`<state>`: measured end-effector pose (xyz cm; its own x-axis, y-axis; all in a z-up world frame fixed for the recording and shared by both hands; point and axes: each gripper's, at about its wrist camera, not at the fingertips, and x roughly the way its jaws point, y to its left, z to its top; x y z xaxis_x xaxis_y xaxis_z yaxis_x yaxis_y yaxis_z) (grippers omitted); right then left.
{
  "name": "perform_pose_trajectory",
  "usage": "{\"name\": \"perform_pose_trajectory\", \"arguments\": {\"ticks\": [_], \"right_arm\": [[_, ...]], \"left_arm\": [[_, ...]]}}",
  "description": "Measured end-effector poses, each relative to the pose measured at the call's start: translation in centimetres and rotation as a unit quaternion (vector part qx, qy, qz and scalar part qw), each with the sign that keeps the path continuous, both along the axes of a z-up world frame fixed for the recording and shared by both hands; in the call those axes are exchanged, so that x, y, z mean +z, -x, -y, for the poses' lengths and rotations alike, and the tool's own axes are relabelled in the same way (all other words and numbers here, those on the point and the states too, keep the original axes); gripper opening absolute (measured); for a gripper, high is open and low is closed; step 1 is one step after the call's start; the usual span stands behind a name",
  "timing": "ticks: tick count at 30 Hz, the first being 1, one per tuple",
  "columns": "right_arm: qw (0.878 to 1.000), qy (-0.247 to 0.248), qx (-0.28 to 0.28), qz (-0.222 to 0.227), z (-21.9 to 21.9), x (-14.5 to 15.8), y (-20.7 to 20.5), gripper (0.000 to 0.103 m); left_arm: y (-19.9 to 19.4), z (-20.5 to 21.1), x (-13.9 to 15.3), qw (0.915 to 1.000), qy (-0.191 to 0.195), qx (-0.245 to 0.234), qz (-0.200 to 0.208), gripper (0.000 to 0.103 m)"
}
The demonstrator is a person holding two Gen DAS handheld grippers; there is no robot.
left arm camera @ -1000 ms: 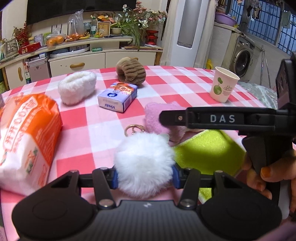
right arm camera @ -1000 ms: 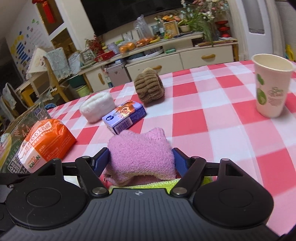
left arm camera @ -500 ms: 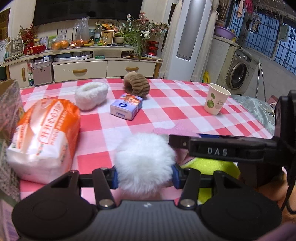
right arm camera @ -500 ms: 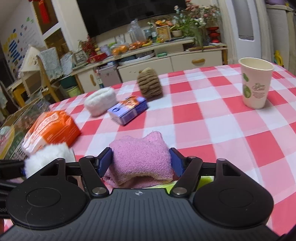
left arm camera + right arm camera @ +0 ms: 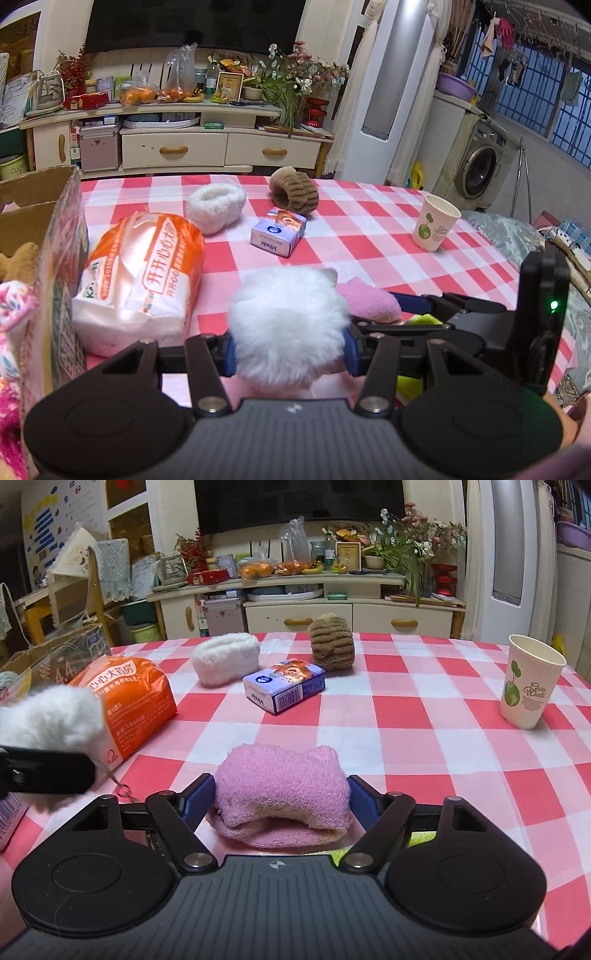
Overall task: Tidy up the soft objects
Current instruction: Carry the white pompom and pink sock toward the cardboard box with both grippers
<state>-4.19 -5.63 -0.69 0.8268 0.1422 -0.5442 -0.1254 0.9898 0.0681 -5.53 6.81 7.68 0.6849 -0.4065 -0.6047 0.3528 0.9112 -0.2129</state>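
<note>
My left gripper (image 5: 288,350) is shut on a white fluffy pompom (image 5: 288,325), held above the checked tablecloth; a key ring dangles under the pompom (image 5: 51,716) in the right wrist view. My right gripper (image 5: 280,797) sits low over a folded pink sock (image 5: 280,782). Its jaws are opening, with the sock between the blue pads and resting on a yellow-green cloth (image 5: 424,319). An open cardboard box (image 5: 62,229) stands at the left with soft things inside. Farther back lie a white fluffy slipper (image 5: 216,206) and a brown plush cuff (image 5: 295,188).
An orange tissue bag (image 5: 144,273) lies beside the box. A small blue tissue pack (image 5: 284,686) sits mid-table. A paper cup (image 5: 532,686) stands at the right. Beyond the table's far edge is a cabinet.
The left gripper has risen and shifted left with the pompom, and the cardboard box has come into its view. The right gripper's jaws have spread slightly around the pink sock.
</note>
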Motion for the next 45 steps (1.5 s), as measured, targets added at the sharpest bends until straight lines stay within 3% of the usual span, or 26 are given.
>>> {"name": "perform_pose_trajectory", "arguments": {"ticks": [10,19,33,45], "right_arm": [[0.999,0.014,-0.040,0.014,-0.9,0.8,1.0,0.074],[0.997,0.007,-0.050,0.052,-1.9,3.0,1.8,0.073],[0.994,-0.019,0.012,0.111,-6.3,8.7,2.9,0.073],[0.987,-0.051,0.082,0.131,-11.9,12.0,-0.6,0.073]], "left_arm": [[0.9,-2.1,1.8,0.9995,0.027,0.005,0.015,0.050],[1.2,-3.8,3.0,0.9985,0.043,0.011,0.031,0.050],[1.1,-8.3,5.9,0.9924,0.073,0.063,0.077,0.050],[0.8,-15.3,6.5,0.9777,0.083,0.170,0.091,0.050]]}}
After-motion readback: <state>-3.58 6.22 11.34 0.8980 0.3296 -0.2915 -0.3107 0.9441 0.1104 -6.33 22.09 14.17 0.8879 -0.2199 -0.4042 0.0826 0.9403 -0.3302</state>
